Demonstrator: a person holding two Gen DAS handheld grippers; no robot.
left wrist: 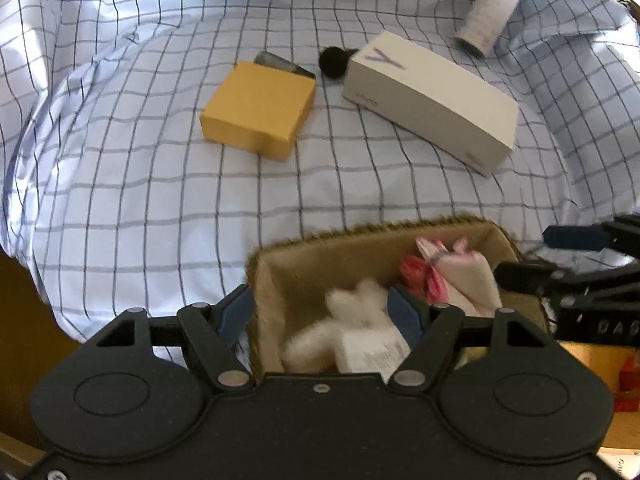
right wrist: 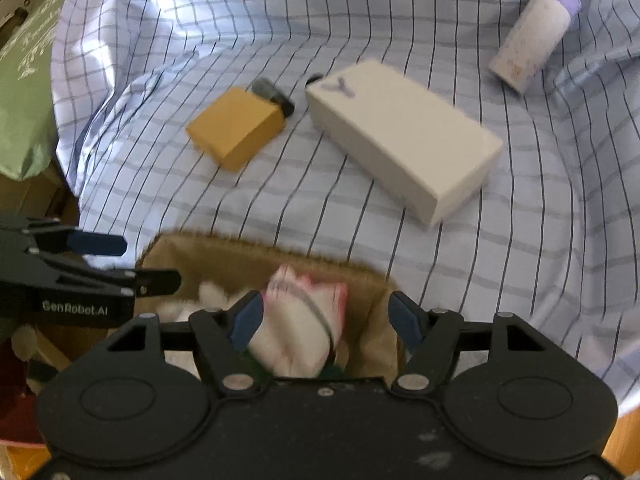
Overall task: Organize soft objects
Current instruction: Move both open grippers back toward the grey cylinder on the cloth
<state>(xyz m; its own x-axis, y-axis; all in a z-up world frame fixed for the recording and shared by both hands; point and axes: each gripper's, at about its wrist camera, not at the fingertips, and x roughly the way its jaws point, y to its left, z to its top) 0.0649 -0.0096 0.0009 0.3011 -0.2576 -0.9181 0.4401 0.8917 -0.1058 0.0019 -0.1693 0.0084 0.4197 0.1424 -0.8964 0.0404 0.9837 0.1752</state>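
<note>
A brown fuzzy basket [left wrist: 360, 236] sits on the checked sheet at the near edge. Inside it lie a white plush toy [left wrist: 360, 312] and a pink-and-white soft bundle [left wrist: 460, 276]. My left gripper [left wrist: 320, 314] stands open astride the basket's left wall, with one finger outside and the other inside beside the plush. In the right wrist view my right gripper [right wrist: 325, 320] is open over the basket [right wrist: 240, 256]. The pink-and-white bundle [right wrist: 304, 328] lies loose between its pads, with a gap on the right side. Each gripper shows at the edge of the other's view: right gripper [left wrist: 524, 254], left gripper [right wrist: 150, 262].
Farther back on the sheet lie a yellow box [left wrist: 258, 110], a long white box [left wrist: 432, 96], a small black fuzzy ball [left wrist: 333, 62] and a white-and-purple cylinder [left wrist: 490, 10]. A dark flat object [left wrist: 280, 64] pokes out behind the yellow box. A green bag [right wrist: 24, 80] stands at the left.
</note>
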